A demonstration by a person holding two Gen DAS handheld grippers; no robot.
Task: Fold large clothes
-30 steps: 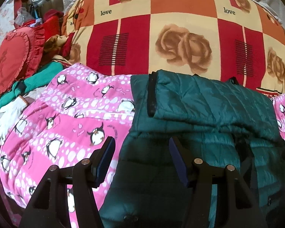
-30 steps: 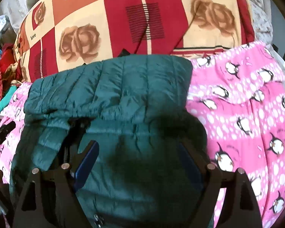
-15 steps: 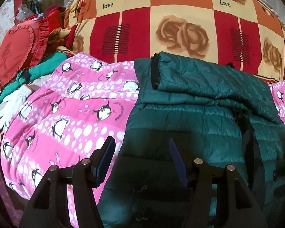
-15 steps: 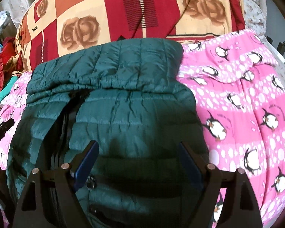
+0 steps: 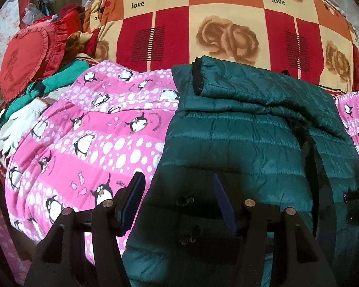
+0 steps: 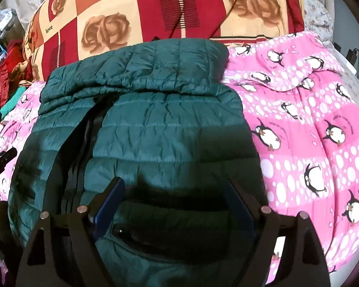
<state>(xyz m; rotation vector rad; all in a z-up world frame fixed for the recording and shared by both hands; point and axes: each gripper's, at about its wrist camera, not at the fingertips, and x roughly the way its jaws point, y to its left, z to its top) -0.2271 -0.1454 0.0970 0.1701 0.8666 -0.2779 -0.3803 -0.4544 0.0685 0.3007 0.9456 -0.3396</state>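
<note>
We find a dark green quilted jacket (image 5: 239, 138) lying flat on a pink penguin-print quilt (image 5: 95, 138), and we take this jacket as our landmark throughout. Its far end is covered by a folded-over sleeve (image 5: 263, 88) that runs across the body, with a black cuff (image 5: 196, 76) at the end nearer the red heart-shaped cushion (image 5: 28, 55). Behind the jacket a large checked blanket with brown roses (image 5: 227, 28) rises, touching or just meeting the jacket's far edge. From the right wrist view the same jacket (image 6: 155, 124) shows an open front with a dark zipper line (image 6: 83, 138) running down its length, and the pink quilt (image 6: 311, 131) extends beside it. The left gripper (image 5: 178, 199) hovers over the near edge of the jacket; its fingers stand well apart, one over the quilt just beside the jacket, the other over the green fabric, and nothing sits between them. The right gripper (image 6: 173, 203) is over the near part of the jacket, fingers likewise spread wide, both over the green fabric, gripping nothing. We cannot tell whether either gripper touches the cloth. A pile of green and white clothing (image 5: 24, 110) lies well apart from the jacket, beyond the quilt, below the cushion
</note>
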